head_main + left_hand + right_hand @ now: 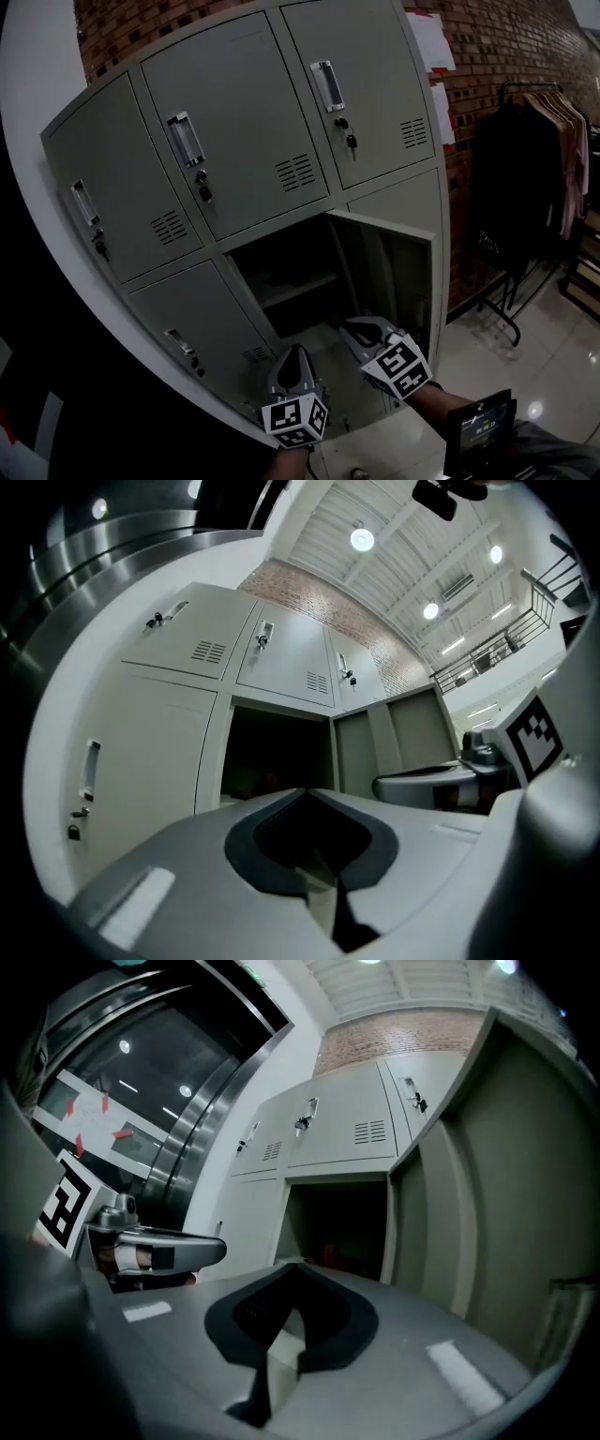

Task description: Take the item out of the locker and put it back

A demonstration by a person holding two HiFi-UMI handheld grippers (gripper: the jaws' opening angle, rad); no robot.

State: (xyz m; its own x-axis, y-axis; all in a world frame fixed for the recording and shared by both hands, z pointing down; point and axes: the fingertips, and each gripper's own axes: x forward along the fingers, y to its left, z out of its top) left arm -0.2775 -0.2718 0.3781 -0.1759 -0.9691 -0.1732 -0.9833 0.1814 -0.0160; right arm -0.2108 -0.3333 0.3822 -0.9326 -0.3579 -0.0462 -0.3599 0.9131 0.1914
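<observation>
status: level pose, jaws closed

the left gripper (293,350) and right gripper (351,326) are held side by side, pointing roughly level at the open compartment (286,267). each gripper's jaws are together with nothing between them. the item (330,1254), a small, dim, reddish shape, lies inside the compartment ahead of both tips. the door (398,272) stands open just right of the right gripper.

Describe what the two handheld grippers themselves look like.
The left gripper and the right gripper look alike. Each has pale grey, tapering jaws lined with black pads that frame a diamond-shaped hollow. At its rear, each carries a cube with black-and-white square markers. Small white rectangular strips sit on the outer faces of the jaws.
</observation>
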